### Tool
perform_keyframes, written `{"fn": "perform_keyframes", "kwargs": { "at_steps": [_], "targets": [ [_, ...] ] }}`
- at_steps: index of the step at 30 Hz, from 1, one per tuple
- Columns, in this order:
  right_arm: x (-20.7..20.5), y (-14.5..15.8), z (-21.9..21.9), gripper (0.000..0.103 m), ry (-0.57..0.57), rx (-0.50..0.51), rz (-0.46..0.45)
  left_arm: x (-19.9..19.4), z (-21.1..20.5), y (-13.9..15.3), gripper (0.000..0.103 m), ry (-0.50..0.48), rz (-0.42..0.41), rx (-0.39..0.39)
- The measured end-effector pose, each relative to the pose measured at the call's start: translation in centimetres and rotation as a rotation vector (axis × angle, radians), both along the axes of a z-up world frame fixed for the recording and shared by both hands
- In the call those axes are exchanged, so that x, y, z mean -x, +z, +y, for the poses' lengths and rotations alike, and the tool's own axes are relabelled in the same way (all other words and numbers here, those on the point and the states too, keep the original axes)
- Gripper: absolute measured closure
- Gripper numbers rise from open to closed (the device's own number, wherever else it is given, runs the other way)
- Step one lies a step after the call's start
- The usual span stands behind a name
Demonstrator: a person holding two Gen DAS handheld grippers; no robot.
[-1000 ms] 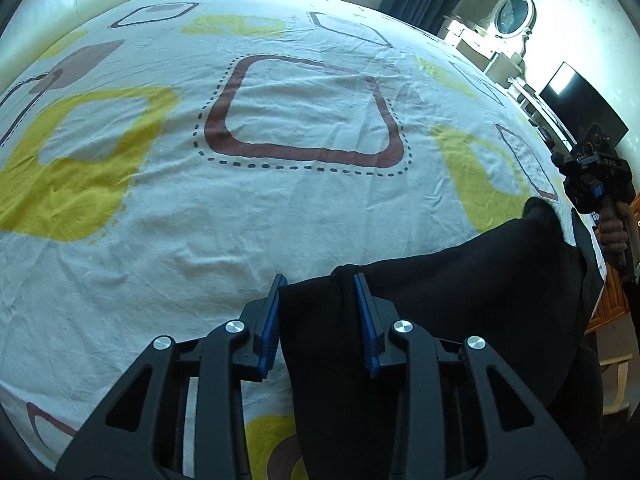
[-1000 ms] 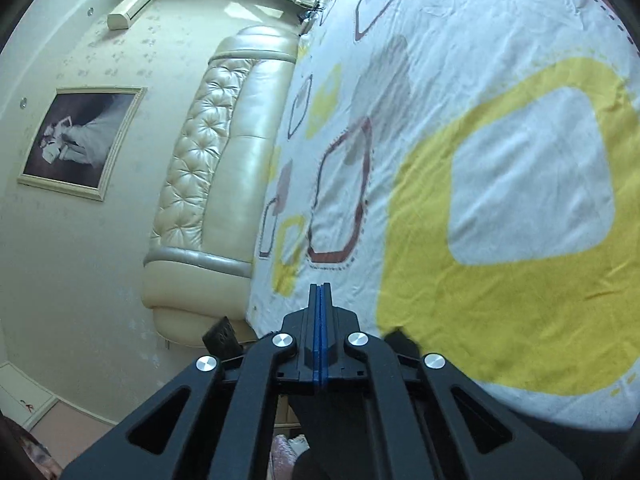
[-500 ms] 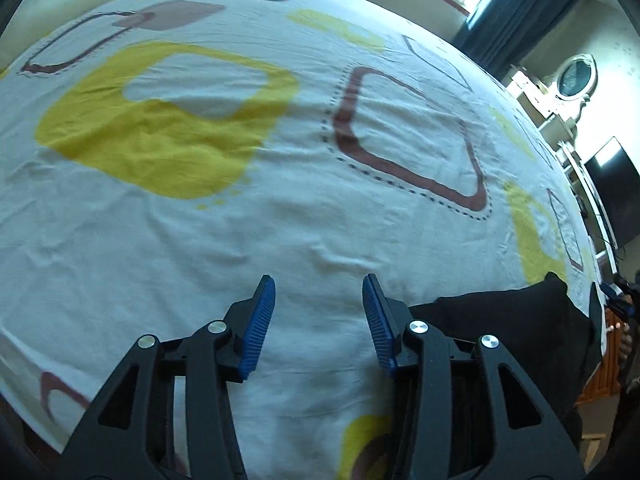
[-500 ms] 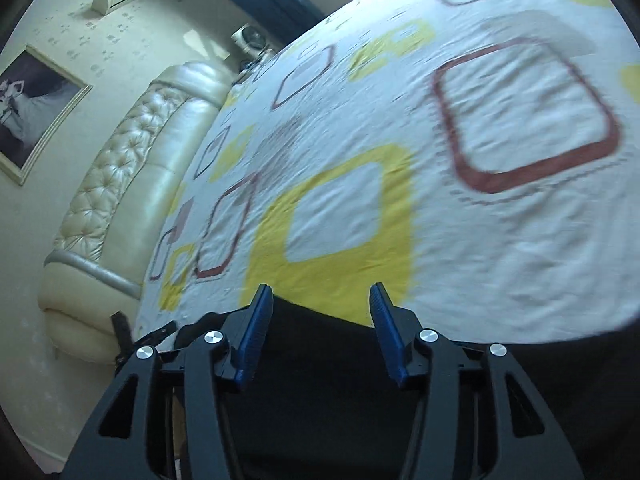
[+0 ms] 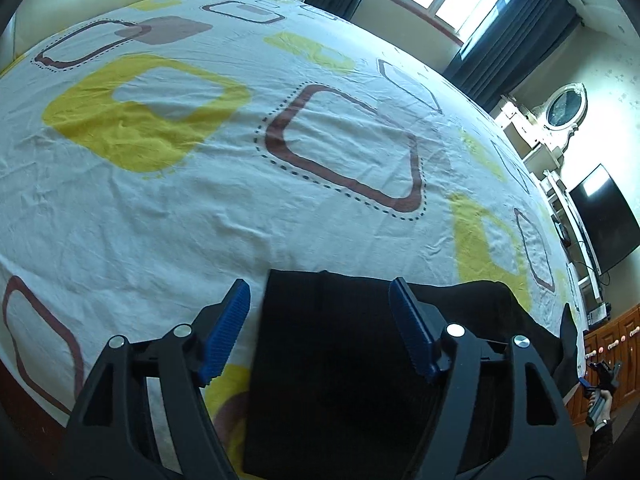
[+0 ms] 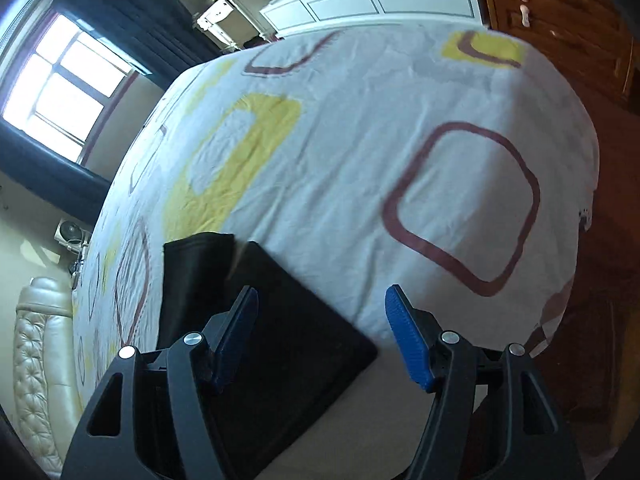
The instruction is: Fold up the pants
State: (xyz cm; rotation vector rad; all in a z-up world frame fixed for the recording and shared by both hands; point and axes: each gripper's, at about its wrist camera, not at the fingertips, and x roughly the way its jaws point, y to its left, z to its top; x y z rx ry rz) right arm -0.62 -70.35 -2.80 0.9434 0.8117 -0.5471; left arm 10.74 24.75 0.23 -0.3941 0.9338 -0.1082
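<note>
The black pants lie folded in a flat rectangle on the bed, near its front edge. My left gripper hovers over them with its jaws opening; the blue pads stand apart to either side of the cloth and do not press it. My right gripper is open above a corner of the same pants, with nothing pinched. In the left wrist view the right gripper also shows small at the far right, held by a hand.
The bed sheet is white with yellow and brown squares. A cream padded headboard is at one end. Beyond the bed are a window with dark curtains, a dark TV, a white dresser and wooden cabinets.
Both grippers have let go of the black cloth and opened. The right one was shut and has swung far across the bed, away from the headboard. The pants now lie folded flat.
</note>
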Motion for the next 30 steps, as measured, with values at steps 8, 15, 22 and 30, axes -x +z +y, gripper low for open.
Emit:
{"fn": "perform_keyframes", "kwargs": {
  "at_steps": [8, 15, 22, 30],
  "targets": [
    [-1.3, -0.7, 1.0, 0.089, 0.144, 0.048, 0.019, -1.3, -6.2, -0.9, 0.014, 0.024, 0.038, -0.115],
    [1.8, 2.6, -1.3, 0.066, -0.088, 0.154, 0.067, -1.1, -5.9, -2.7, 0.009, 0.037, 0.060, -0.096],
    [-13.4, 6.8, 9.6, 0.041, 0.284, 0.180, 0.020, -0.9, -6.1, -3.2, 0.003, 0.060, 0.042, -0.088],
    [-27.0, 2.1, 13.7, 0.041, 0.273, 0.272, 0.404, -0.9, -6.2, -3.3, 0.002, 0.060, 0.032, -0.098]
  ]
}}
